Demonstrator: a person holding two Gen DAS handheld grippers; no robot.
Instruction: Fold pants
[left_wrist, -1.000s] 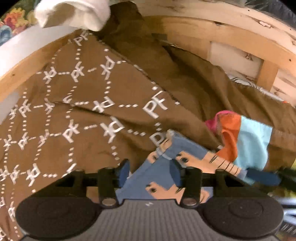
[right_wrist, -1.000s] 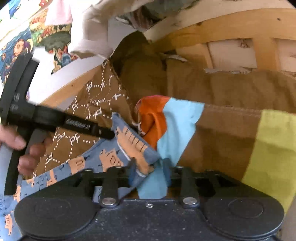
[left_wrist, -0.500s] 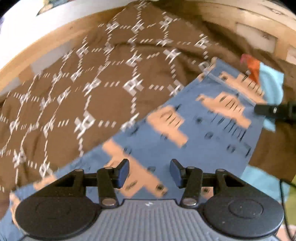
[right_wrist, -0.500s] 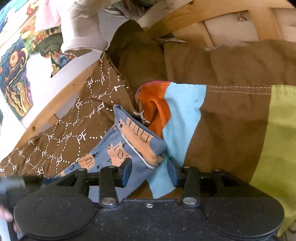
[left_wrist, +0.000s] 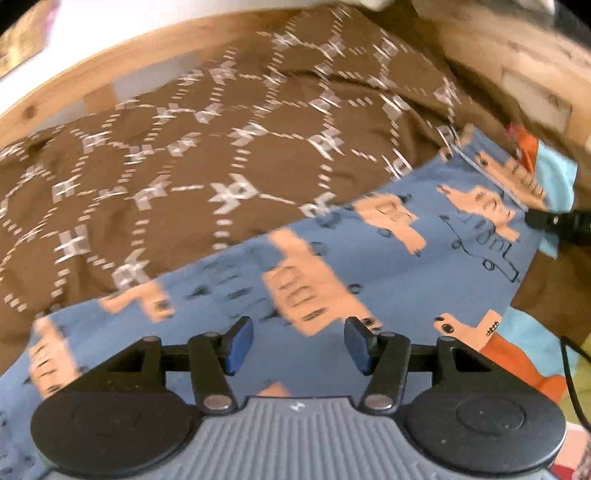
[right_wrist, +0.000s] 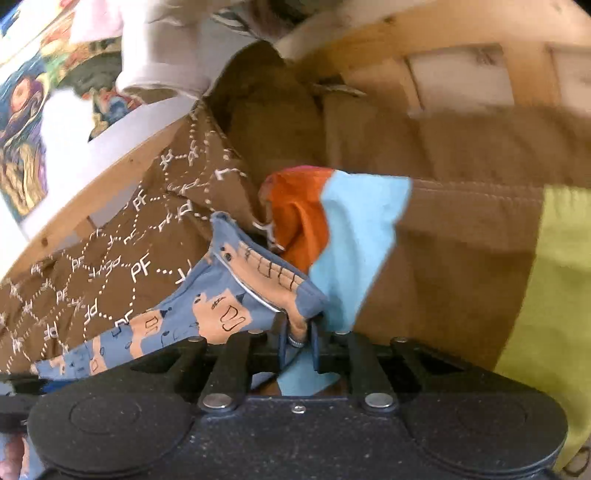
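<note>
The blue pants (left_wrist: 332, 266) with orange animal prints lie stretched across a brown patterned blanket (left_wrist: 177, 155). My left gripper (left_wrist: 298, 349) is open and empty, hovering over the middle of the pants. My right gripper (right_wrist: 298, 341) is shut on the pants' hem corner (right_wrist: 258, 280). In the left wrist view its black tip (left_wrist: 554, 223) shows at the far right end of the pants.
A wooden bed frame (right_wrist: 461, 48) curves around the back. A colour-block cloth of orange, light blue, brown and lime (right_wrist: 354, 236) lies under the pants' right end. White cloth (right_wrist: 166, 51) hangs over the frame at the upper left.
My left gripper let go of the pants and slid back along them to their middle. My right gripper closed on the hem corner.
</note>
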